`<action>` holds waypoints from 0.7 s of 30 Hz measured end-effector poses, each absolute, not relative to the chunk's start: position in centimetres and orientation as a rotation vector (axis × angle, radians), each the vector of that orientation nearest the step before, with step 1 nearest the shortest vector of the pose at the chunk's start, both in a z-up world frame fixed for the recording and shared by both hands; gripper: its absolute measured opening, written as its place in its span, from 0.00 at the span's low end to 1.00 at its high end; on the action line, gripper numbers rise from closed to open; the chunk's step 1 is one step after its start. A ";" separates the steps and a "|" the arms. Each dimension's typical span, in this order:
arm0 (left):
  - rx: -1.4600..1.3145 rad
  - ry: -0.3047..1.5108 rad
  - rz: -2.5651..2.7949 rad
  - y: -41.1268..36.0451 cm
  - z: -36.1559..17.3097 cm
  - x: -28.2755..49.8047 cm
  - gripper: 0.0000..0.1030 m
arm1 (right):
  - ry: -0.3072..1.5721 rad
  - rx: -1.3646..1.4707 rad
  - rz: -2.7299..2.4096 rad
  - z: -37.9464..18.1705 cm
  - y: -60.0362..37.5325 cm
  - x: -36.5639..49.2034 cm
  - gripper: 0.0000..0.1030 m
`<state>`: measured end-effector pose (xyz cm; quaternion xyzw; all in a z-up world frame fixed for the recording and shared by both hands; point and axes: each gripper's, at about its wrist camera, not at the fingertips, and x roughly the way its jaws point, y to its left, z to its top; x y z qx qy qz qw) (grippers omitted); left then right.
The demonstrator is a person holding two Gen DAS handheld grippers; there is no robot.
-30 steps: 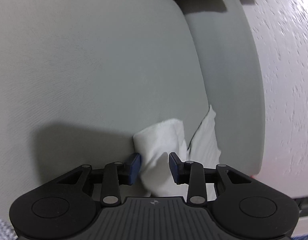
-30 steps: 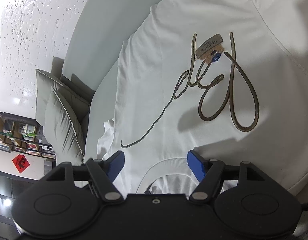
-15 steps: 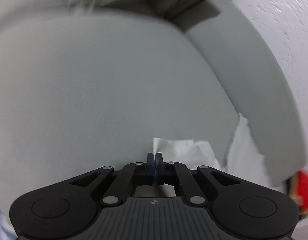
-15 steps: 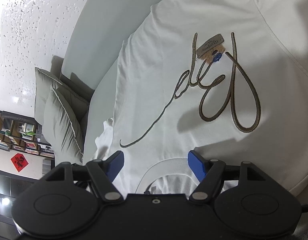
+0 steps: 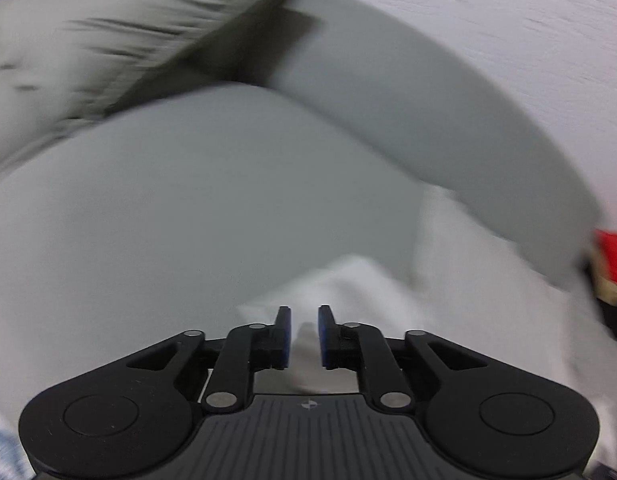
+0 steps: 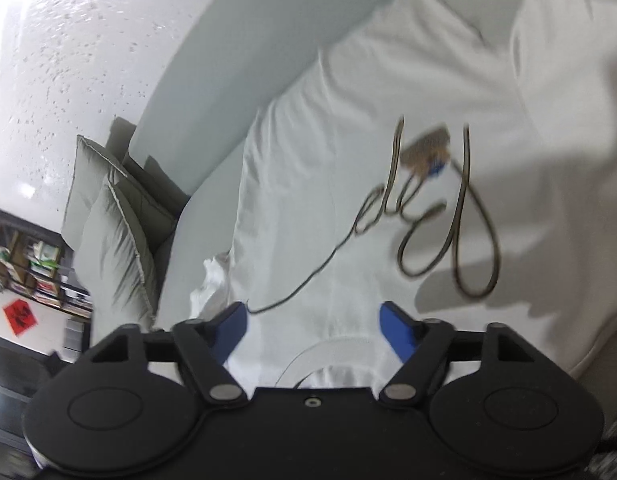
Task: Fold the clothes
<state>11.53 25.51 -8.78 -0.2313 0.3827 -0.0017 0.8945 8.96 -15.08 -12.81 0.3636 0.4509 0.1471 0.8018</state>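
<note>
Left gripper point(image 5: 304, 326) has just been opening, a narrow gap between its pads with white fabric (blurred) in it, not pinched. Right gripper point(image 6: 313, 324) has just been closing but stands spread over the white shirt point(image 6: 388, 140), which lies flat on the grey sofa point(image 6: 268, 20), cushions point(image 6: 112, 240) at far left.
</note>
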 end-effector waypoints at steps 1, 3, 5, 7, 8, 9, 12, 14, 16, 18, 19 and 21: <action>-0.478 0.806 -0.023 24.6 -9.1 12.2 0.18 | 0.969 0.772 0.312 -12.9 -15.1 9.0 0.54; -0.471 0.840 0.004 23.4 -9.9 13.6 0.26 | 0.981 0.778 0.306 -13.4 -15.1 9.2 0.54; -0.496 0.861 0.133 24.4 -10.4 14.1 0.26 | 0.996 0.795 0.308 -13.8 -15.2 9.2 0.54; -0.531 0.835 0.233 26.7 -10.7 14.3 0.39 | 1.000 0.793 0.313 -13.8 -15.2 9.0 0.54; -0.543 0.818 0.261 27.5 -10.5 13.6 0.41 | 0.997 0.786 0.321 -13.7 -15.3 8.9 0.55; -0.559 0.812 0.279 28.2 -10.5 12.9 0.42 | 0.996 0.782 0.323 -13.7 -15.4 8.8 0.56; -0.593 0.834 0.289 29.7 -11.2 12.3 0.42 | 1.000 0.792 0.325 -14.0 -15.7 8.8 0.57; -0.616 0.866 0.260 30.0 -12.1 12.5 0.39 | 1.009 0.806 0.319 -14.4 -15.6 9.1 0.57; -0.612 0.873 0.229 29.6 -12.8 13.2 0.37 | 1.010 0.819 0.316 -14.6 -15.4 9.2 0.57; -0.614 0.889 0.199 29.2 -13.2 14.2 0.32 | 1.011 0.821 0.318 -14.7 -15.3 9.2 0.58; -0.610 0.899 0.191 29.0 -13.3 14.5 0.24 | 1.011 0.812 0.320 -14.6 -15.2 9.1 0.58; -0.599 0.919 0.183 28.6 -13.3 15.0 0.11 | 1.008 0.801 0.318 -14.4 -15.3 9.0 0.60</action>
